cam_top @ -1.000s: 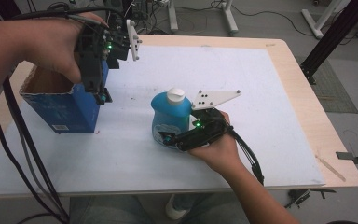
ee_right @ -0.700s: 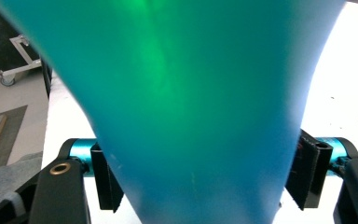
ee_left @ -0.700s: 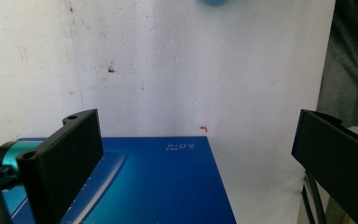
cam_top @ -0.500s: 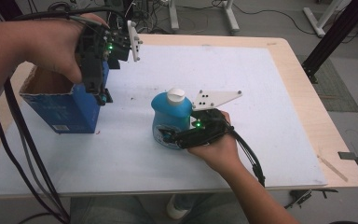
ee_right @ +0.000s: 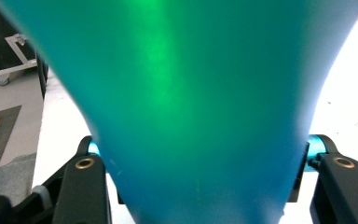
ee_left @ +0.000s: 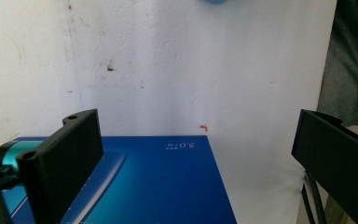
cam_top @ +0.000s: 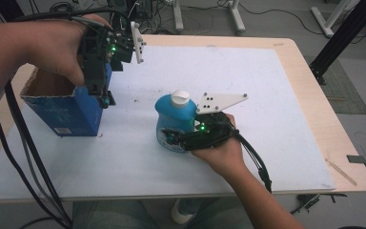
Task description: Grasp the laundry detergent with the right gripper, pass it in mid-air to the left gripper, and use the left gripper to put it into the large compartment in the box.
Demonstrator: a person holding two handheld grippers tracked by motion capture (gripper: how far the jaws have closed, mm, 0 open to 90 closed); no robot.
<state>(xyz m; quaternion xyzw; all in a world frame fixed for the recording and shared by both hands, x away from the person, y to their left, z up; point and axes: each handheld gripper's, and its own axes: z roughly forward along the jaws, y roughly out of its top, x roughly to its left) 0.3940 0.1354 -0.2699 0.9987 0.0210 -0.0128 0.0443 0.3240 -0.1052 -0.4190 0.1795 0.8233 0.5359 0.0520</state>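
blue box (ee_left: 168, 182) | small white print, upside down, reads "5.0" | remainder illegible

A light wooden bench (cam_top: 310, 95) carried a large white sheet (cam_top: 248, 81) that covered most of its top. On the sheet stood an open-topped blue carton (cam_top: 71, 114) at the left and a blue bottle (cam_top: 171, 121) with a white cap near the middle, well apart.

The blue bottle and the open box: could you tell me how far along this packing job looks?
Done: the right gripper has closed on the blue bottle. In hand: the left gripper, open, is at the blue box wall. Left: the bottle stands on the table, apart from the box.
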